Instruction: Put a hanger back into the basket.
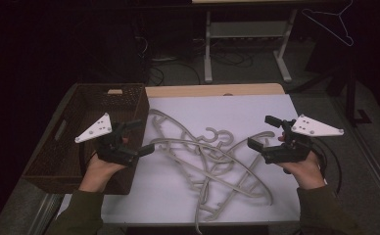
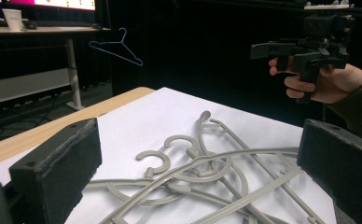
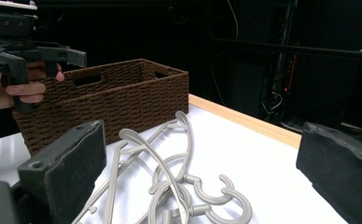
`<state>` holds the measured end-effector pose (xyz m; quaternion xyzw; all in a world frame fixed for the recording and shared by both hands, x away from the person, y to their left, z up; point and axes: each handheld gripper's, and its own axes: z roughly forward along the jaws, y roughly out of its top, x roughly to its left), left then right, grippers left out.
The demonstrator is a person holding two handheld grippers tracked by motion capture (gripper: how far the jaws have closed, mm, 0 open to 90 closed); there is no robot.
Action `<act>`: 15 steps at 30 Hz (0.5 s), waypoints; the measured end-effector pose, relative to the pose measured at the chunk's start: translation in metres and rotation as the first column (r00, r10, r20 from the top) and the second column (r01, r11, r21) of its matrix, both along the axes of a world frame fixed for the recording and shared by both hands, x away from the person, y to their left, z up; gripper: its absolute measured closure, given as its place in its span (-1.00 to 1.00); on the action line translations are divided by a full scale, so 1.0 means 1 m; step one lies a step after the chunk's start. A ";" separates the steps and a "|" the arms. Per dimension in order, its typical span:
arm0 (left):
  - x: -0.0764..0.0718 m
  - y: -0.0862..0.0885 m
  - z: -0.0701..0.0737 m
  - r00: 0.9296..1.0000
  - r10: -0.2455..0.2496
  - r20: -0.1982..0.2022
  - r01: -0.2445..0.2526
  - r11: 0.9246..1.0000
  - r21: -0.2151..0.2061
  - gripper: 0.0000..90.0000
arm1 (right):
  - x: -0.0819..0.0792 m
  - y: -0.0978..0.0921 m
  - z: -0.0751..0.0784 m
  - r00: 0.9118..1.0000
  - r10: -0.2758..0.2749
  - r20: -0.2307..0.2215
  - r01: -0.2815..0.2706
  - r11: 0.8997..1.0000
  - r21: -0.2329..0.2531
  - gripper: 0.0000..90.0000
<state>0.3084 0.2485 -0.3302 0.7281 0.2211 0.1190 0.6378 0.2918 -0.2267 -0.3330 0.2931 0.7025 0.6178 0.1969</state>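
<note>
Cataloguing: one moment of work over a pile of clothes hangers, both tools raised and empty.

Hangers [image 1: 212, 161]: grey plastic, several, tangled flat on the white sheet; hooks [image 2: 181, 142] curl together near the middle of the heap, arms cross one another, so lifting one will likely drag its neighbours.

Left hand-held gripper [image 1: 133, 138]: held above the heap's left edge, between heap and basket; jaws spread wide, nothing between them; seen from the right gripper view [image 3: 53, 53] it is clear of the bench and aimed across the heap.

Right hand-held gripper [image 1: 266, 132]: held above the heap's right edge; jaws likewise wide apart and empty; also seen in the left gripper view [image 2: 281, 49], well above the hangers.

Reason for the hold: judged a ready stance, one tool on each side of the heap, so either can come down on an outer arm or hook.

Basket [image 1: 92, 105]: brown woven, open-topped, just left of the heap; the likely destination; its near wall stands higher than the heap, so a hanger must be lifted over the rim.

Sheet [image 1: 256, 105]: bare beyond the heap and to its right; good room there for separating pieces.

Bench [image 1: 202, 90]: wooden edge shows beyond the heap; one hanger end [image 1: 198, 223] reaches the near edge and could slip off.
</note>
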 end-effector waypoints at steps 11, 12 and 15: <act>-0.002 -0.011 0.003 1.000 -0.025 -0.015 0.025 0.999 0.030 -1.00 | -0.004 -0.002 -0.006 0.999 -0.030 -0.019 0.030 0.999 -0.026 -0.98; -0.002 -0.013 0.003 1.000 -0.024 -0.018 0.025 0.999 0.033 -1.00 | -0.005 -0.002 -0.007 0.999 -0.031 -0.019 0.030 0.999 -0.031 -0.98; -0.001 -0.020 0.003 0.999 -0.037 -0.028 0.038 0.998 0.050 -1.00 | -0.007 -0.003 -0.012 0.999 -0.035 -0.035 0.033 0.998 -0.055 -0.98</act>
